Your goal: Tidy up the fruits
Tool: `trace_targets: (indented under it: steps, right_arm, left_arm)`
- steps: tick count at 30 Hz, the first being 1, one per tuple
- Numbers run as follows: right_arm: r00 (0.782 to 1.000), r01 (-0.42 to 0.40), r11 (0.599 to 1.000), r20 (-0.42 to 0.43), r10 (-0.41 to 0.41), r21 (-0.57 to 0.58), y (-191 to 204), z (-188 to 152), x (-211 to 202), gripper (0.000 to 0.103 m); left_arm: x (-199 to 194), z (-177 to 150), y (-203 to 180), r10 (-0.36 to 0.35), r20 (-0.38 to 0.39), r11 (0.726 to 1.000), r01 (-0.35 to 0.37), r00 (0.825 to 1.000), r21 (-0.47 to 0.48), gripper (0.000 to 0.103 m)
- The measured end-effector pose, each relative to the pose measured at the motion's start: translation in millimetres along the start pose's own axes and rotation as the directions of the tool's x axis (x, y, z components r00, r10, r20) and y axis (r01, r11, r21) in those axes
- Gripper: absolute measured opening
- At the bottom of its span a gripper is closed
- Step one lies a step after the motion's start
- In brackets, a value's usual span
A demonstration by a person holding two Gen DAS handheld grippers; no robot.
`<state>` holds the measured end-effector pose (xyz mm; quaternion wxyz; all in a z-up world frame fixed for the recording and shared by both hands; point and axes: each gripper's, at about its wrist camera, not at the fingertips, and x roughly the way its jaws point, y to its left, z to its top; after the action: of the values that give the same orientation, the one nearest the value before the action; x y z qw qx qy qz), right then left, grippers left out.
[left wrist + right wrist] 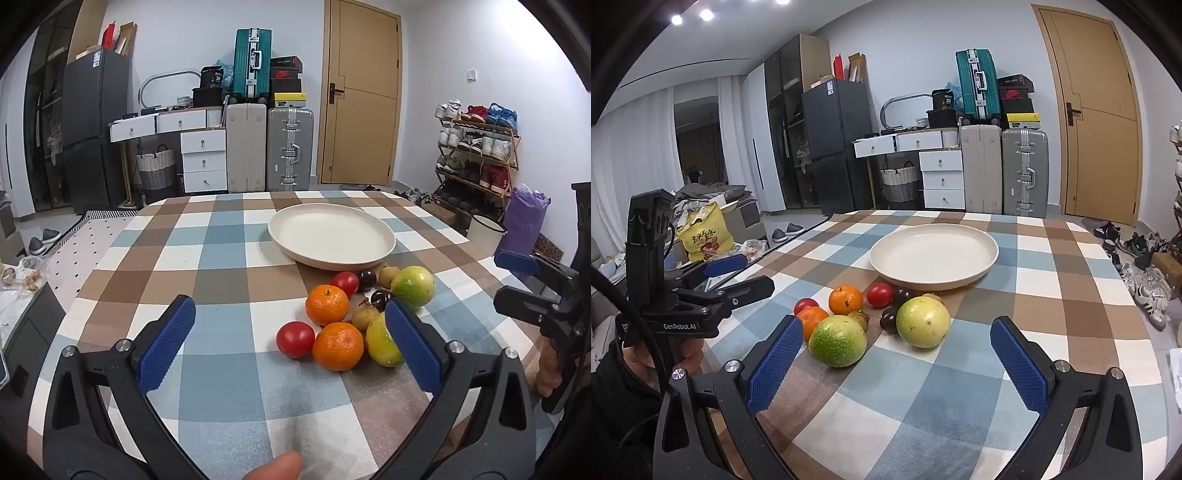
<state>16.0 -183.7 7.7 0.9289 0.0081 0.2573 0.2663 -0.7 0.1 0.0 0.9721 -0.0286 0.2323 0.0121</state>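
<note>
A cream plate (pixel 332 234) (pixel 934 254) lies empty on the checked tablecloth. In front of it is a cluster of fruit: two oranges (pixel 338 345) (pixel 846 300), two red tomatoes (pixel 295 339) (pixel 880 294), two green-yellow round fruits (pixel 413 287) (pixel 923 322), dark plums (pixel 366 280) (pixel 889 319) and small brownish fruits (pixel 388 276). My left gripper (pixel 291 341) is open and empty, just short of the cluster. My right gripper (pixel 895 360) is open and empty, near the two green-yellow fruits. Each gripper shows in the other's view (pixel 532 280) (pixel 735 275).
The table's far edge lies behind the plate. Beyond are suitcases (pixel 269 147), a white drawer unit (pixel 204 160), a wooden door (pixel 360 96), a shoe rack (pixel 476 147) at right and a dark fridge (pixel 834 147) at left.
</note>
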Motion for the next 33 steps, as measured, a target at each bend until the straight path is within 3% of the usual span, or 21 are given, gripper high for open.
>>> trace_targets:
  steps: [33]
  right_arm:
    - [1.0, 0.005, 1.0, -0.012, -0.005, -0.003, 0.5, 0.1, 0.7, 0.103]
  left_arm:
    - [1.4, 1.9, 1.0, 0.01, -0.009, 1.0, -0.01, 1.0, 0.007, 0.102]
